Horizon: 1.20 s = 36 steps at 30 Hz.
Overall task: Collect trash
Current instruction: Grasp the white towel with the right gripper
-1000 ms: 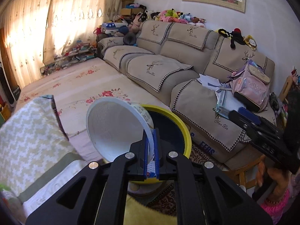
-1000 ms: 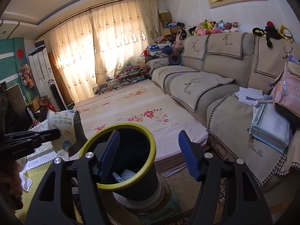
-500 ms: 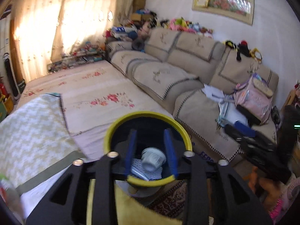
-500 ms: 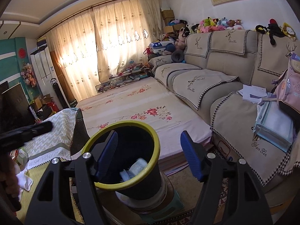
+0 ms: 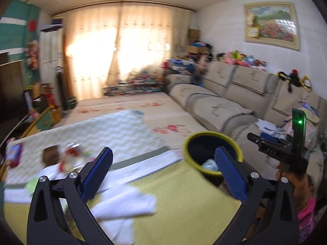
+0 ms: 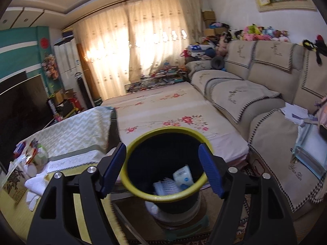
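Observation:
My left gripper [image 5: 163,172] hangs over the yellow table mat with its jaws opening wide and nothing between them. To its right stands the black bin with a yellow rim [image 5: 212,134], and a white paper cup [image 5: 209,164] lies inside it. Blurred wrappers [image 5: 69,159] and a red packet [image 5: 14,155] lie on the table at the left. My right gripper [image 6: 162,168] is above the bin [image 6: 163,129], jaws opening a little and empty. The cup [image 6: 184,176] rests among other litter at the bin's bottom. The right gripper [image 5: 273,149] also shows at the left wrist view's right edge, held by a hand.
White tissues [image 5: 122,204] lie crumpled on the mat near my left fingers. A patterned cloth [image 6: 67,134] covers the table's far part. A beige sofa [image 6: 255,94] with papers and a bag runs along the right. A floral mattress [image 6: 163,106] lies beyond the bin.
My left gripper let go of the paper cup, which fell into the bin. It then opened wide and swung left over the table. The right gripper's view shifted slightly left.

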Each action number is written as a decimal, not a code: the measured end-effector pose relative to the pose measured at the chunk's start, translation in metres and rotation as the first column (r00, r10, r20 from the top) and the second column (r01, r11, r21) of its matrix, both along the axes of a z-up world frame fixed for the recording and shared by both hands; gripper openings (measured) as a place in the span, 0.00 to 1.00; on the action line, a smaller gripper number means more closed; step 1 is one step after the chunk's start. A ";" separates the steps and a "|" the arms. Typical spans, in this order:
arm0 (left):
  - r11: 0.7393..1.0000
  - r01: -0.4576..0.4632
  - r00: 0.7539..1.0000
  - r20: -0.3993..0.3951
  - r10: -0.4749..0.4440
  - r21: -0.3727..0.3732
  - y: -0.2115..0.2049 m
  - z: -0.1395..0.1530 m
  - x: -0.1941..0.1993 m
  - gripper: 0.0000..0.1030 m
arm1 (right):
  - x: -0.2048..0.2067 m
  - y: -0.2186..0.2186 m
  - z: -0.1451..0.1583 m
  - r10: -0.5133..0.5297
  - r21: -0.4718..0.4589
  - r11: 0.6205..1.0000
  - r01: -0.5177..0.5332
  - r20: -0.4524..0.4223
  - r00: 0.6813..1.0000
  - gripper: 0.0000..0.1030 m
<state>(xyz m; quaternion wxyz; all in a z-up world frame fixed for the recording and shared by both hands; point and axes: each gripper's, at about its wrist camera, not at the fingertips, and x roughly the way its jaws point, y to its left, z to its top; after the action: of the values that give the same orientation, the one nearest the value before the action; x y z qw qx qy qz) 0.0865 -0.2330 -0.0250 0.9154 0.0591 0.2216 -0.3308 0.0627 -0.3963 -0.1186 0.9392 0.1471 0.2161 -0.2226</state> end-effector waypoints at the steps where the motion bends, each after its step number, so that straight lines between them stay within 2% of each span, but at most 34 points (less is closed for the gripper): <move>1: 0.999 -0.038 0.999 0.001 0.038 -0.001 0.017 -0.001 -0.003 0.95 | 0.006 0.010 0.001 0.029 -0.005 1.000 -0.029 -0.004 1.000 0.68; 7: 0.974 -0.228 0.974 -0.013 0.228 -0.015 0.099 -0.005 -0.008 0.95 | 0.041 0.064 0.005 0.177 -0.025 0.984 -0.178 -0.035 0.984 0.69; 12: 0.926 -0.375 0.927 -0.034 0.374 -0.043 0.166 -0.012 -0.010 0.95 | 0.068 0.115 0.004 0.290 -0.041 0.955 -0.293 -0.069 0.954 0.70; 18: 0.879 -0.472 0.881 -0.075 0.468 -0.065 0.223 -0.025 -0.009 0.95 | 0.090 0.166 0.002 0.387 -0.057 0.917 -0.394 -0.100 0.917 0.70; 24: 0.859 -0.508 0.859 -0.113 0.499 -0.066 0.240 -0.036 -0.004 0.95 | 0.111 0.207 -0.007 0.483 -0.030 0.870 -0.492 -0.147 0.863 0.70; 30: 0.852 -0.521 0.850 -0.131 0.510 -0.060 0.244 -0.044 0.001 0.95 | 0.134 0.245 -0.028 0.562 0.003 0.815 -0.580 -0.250 0.788 0.70; 36: 0.851 -0.523 0.847 -0.149 0.511 -0.051 0.243 -0.051 0.005 0.95 | 0.153 0.261 -0.044 0.583 0.049 0.796 -0.603 -0.330 0.742 0.71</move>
<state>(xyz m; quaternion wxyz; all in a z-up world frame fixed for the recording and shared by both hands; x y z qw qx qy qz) 0.0911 0.0097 -0.0765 0.9560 -0.0652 0.2733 -0.0847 0.2153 -0.1356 -0.1627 0.9154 0.0028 0.3982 0.0598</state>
